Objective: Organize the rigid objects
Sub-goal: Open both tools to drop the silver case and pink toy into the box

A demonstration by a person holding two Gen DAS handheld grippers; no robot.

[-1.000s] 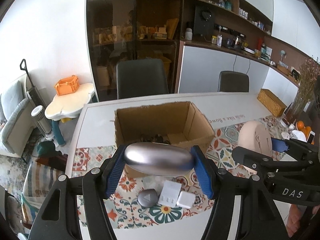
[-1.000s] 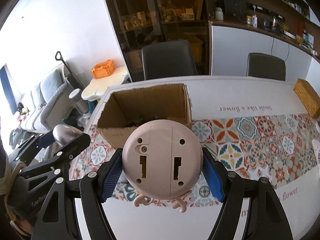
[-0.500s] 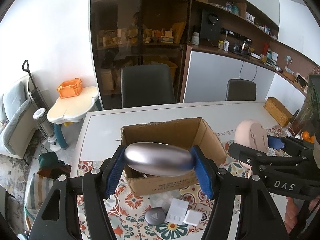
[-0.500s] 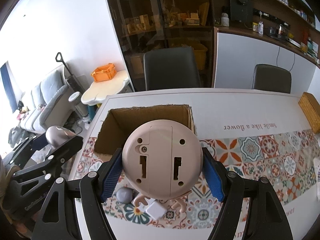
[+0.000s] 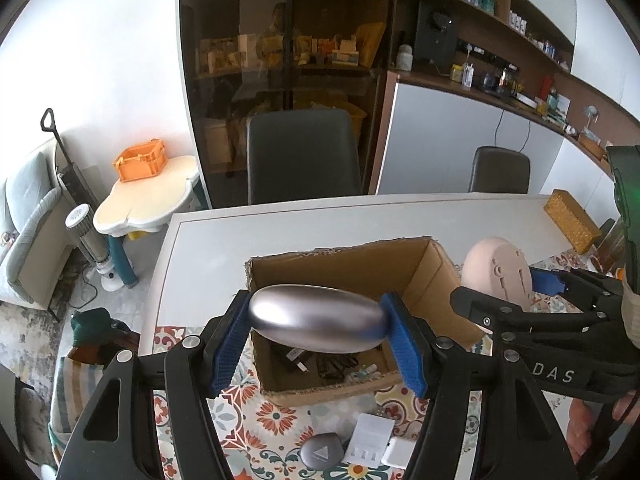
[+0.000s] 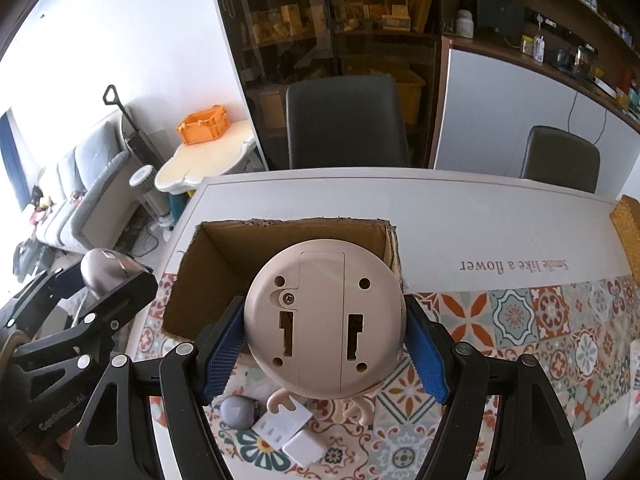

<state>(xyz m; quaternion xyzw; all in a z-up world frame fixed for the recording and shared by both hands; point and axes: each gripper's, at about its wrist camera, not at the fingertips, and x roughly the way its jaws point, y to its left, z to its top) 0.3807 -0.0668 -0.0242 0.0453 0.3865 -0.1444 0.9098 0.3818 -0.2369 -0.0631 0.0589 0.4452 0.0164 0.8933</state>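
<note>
Two hand-held grippers holding objects over a cardboard box (image 5: 352, 272).
Left hand-held gripper (image 5: 318, 330) is clamping a silver oval case (image 5: 316, 324) at frame centre; right hand-held gripper (image 6: 324, 344) is clamping a pink round clock (image 6: 324, 320).

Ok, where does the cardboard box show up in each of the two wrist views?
Left wrist: cardboard box at centre, open, behind the silver oval object held by the left gripper.
Right wrist: cardboard box centre-left, partly behind the pink round device.
Shared landmark: the dark chair beyond the table.
</note>
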